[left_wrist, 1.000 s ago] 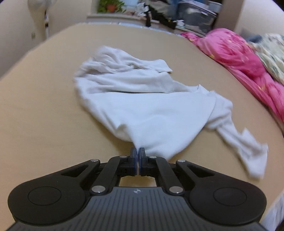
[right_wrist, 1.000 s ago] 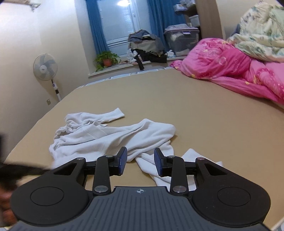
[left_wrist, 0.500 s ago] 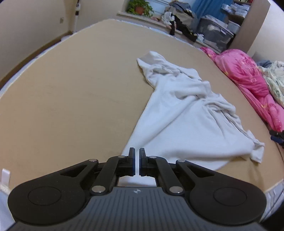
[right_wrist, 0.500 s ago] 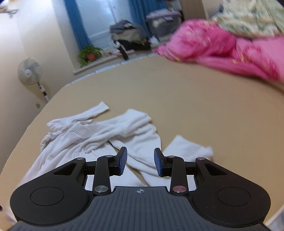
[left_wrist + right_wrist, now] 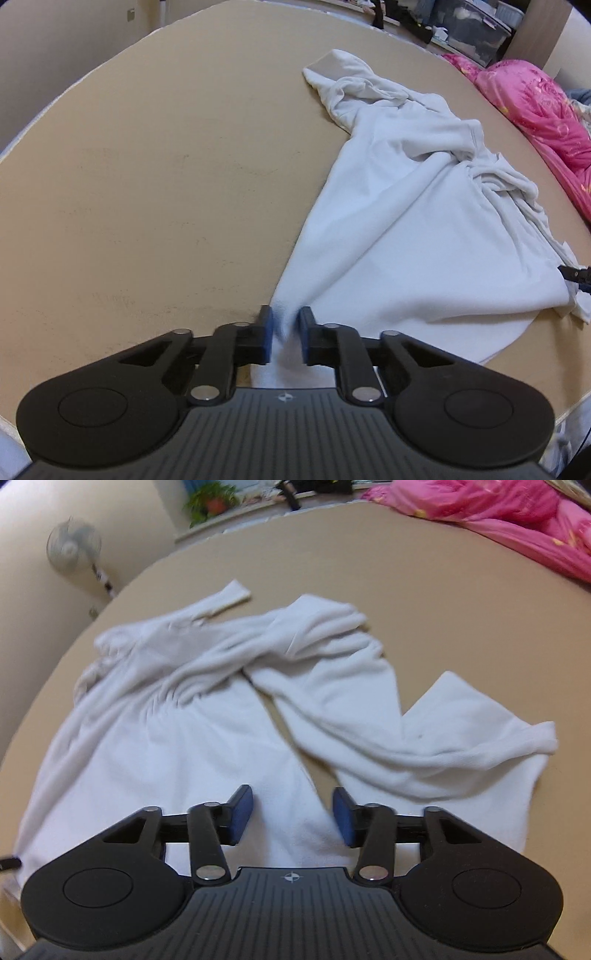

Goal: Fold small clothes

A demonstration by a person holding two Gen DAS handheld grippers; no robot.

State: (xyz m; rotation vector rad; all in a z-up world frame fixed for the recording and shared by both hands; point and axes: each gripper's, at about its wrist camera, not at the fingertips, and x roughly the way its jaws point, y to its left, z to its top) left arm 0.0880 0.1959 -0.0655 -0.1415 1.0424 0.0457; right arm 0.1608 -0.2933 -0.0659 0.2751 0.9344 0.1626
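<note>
A white long-sleeved garment [image 5: 417, 236] lies crumpled and partly spread on the tan bed surface [image 5: 147, 184]. My left gripper [image 5: 283, 334] sits at its near corner with the jaws slightly apart and white cloth lying between the blue pads. In the right wrist view the same garment [image 5: 177, 738] spreads out with its sleeves crossed. My right gripper [image 5: 291, 814] is open just above the garment's near hem, with cloth under and between the fingers. The right gripper's tip shows at the right edge of the left wrist view [image 5: 576, 275].
A pink quilt [image 5: 546, 110] lies along the bed's far right side and also shows in the right wrist view [image 5: 517, 520]. A standing fan [image 5: 74, 546] and a potted plant [image 5: 210, 502] stand beyond the bed. Storage boxes [image 5: 476, 29] sit at the back.
My left gripper has pulled the garment's corner toward me and its jaws have parted a little. My right gripper has dropped lower and closer over the garment's near hem.
</note>
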